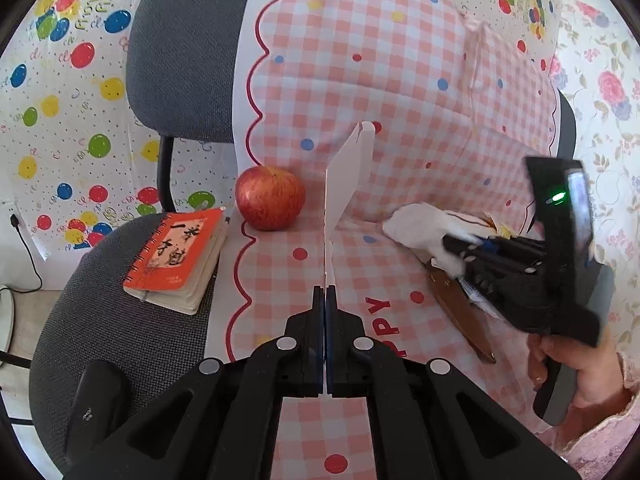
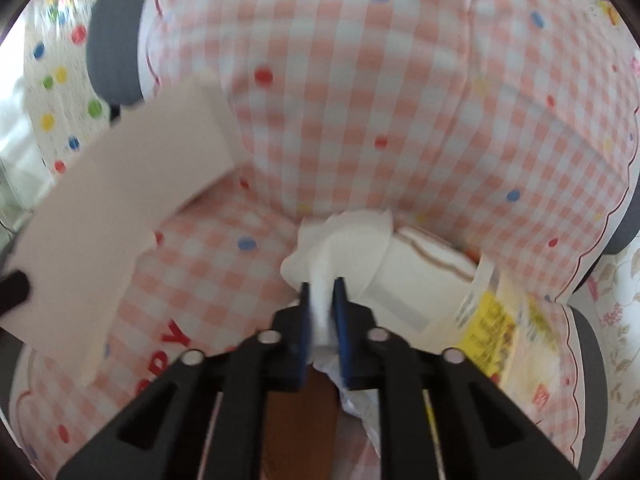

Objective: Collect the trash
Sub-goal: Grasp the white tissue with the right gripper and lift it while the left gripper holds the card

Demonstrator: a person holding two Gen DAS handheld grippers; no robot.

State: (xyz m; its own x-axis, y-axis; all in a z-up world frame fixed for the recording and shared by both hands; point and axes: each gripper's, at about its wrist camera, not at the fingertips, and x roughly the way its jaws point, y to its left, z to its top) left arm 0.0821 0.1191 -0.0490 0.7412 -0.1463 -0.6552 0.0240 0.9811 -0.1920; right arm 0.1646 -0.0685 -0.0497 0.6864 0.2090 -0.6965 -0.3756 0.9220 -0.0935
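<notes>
the left claw (image 1: pixel 325 300) is clamping a flat white paper card (image 1: pixel 347 176) edge-on, holding it upright above the pink-and-white checked cloth (image 1: pixel 360 60) draped over a grey fabric chair (image 1: pixel 180 60). the right claw (image 2: pixel 323 300), gripped by a person's hand (image 1: pixel 560 372), is pinching a crumpled white tissue (image 2: pixel 344 240) that is lying on the cloth among a white and yellow printed wrapper (image 2: pixel 480 320) and a brown strip (image 1: pixel 460 312). a red apple (image 1: pixel 270 198) is sitting beside an orange spiral notebook (image 1: pixel 176 256).
</notes>
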